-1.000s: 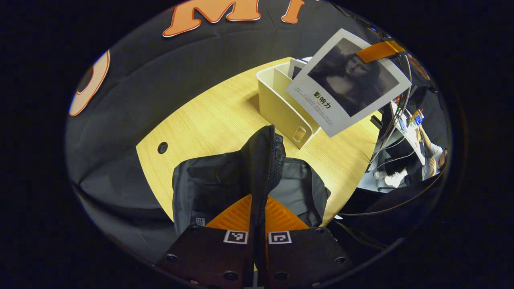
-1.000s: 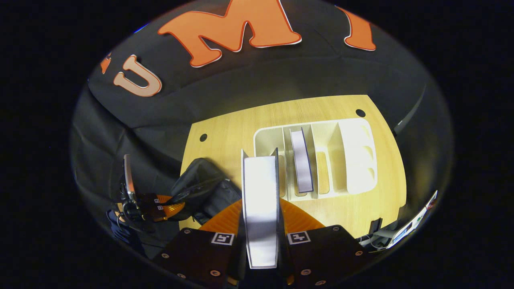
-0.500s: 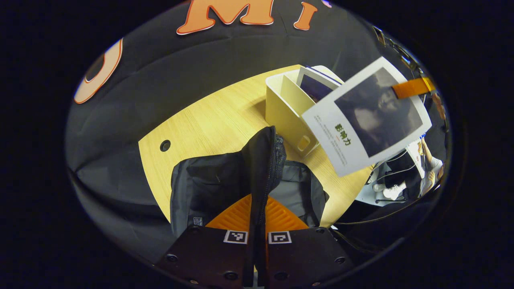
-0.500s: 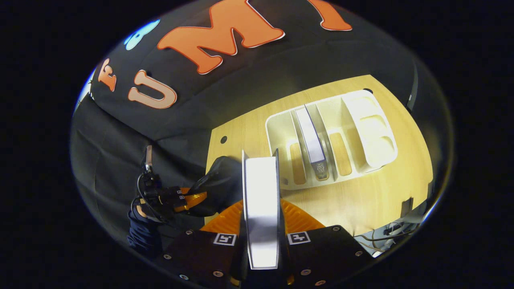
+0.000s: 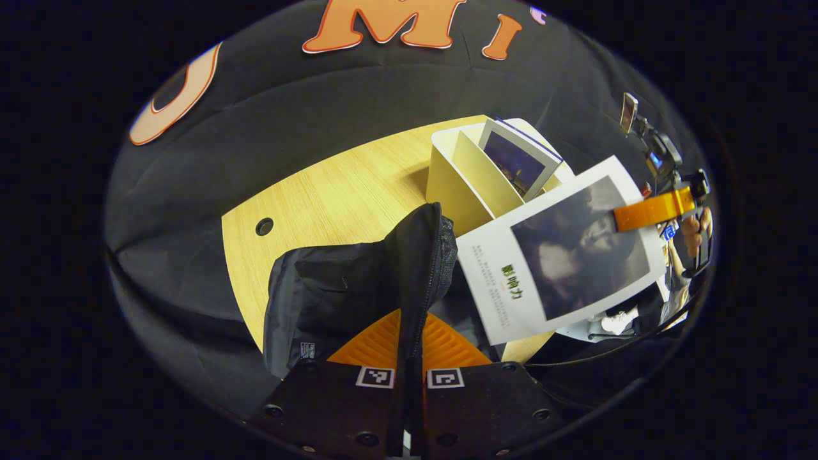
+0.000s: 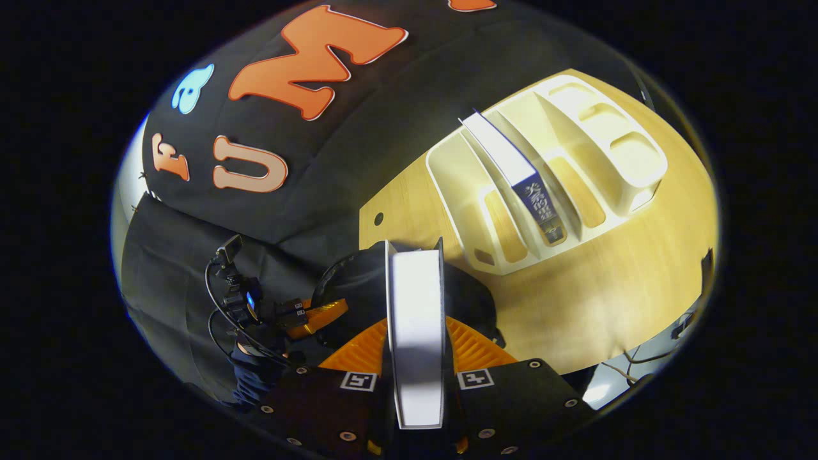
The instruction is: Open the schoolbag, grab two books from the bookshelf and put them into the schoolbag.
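I am pinching the raised flap of the schoolbag between my left tongs, closed tight on the fabric, and holding the mouth open, while my right tongs are clamped on the first book, carrying it edge-on above the bag. To do this well, I judge I should be keeping the flap pulled up and away and lowering the book spine-first into the gap — not letting a corner catch the zipper. In the left gripper view the book is hanging just beside the flap, over the opening. The second book is standing in a middle slot of the bookshelf, farther back on the bench.
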### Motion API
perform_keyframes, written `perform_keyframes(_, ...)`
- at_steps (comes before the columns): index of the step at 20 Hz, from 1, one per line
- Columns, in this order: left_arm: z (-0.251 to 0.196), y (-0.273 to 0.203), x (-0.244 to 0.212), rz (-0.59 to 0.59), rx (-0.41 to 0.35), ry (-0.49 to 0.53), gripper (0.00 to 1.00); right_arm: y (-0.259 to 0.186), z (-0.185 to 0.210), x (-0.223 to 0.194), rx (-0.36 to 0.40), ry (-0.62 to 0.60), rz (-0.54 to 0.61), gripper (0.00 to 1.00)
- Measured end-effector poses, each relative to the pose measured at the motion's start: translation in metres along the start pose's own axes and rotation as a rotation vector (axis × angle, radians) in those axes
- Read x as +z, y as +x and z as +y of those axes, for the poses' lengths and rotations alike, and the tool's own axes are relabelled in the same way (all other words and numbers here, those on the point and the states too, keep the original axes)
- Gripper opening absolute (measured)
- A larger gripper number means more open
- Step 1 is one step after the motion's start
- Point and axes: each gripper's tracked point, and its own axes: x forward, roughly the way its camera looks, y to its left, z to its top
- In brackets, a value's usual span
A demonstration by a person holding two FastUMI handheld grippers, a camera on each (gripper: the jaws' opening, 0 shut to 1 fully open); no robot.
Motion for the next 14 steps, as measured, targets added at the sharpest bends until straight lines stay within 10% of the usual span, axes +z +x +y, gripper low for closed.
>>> perform_keyframes(14, -0.004, -0.002, -0.001, -0.062, 0.002, -0.07, 0.05, 0.131, 0.017, -0.04, 0.106, 0.118, -0.049, 0.31)
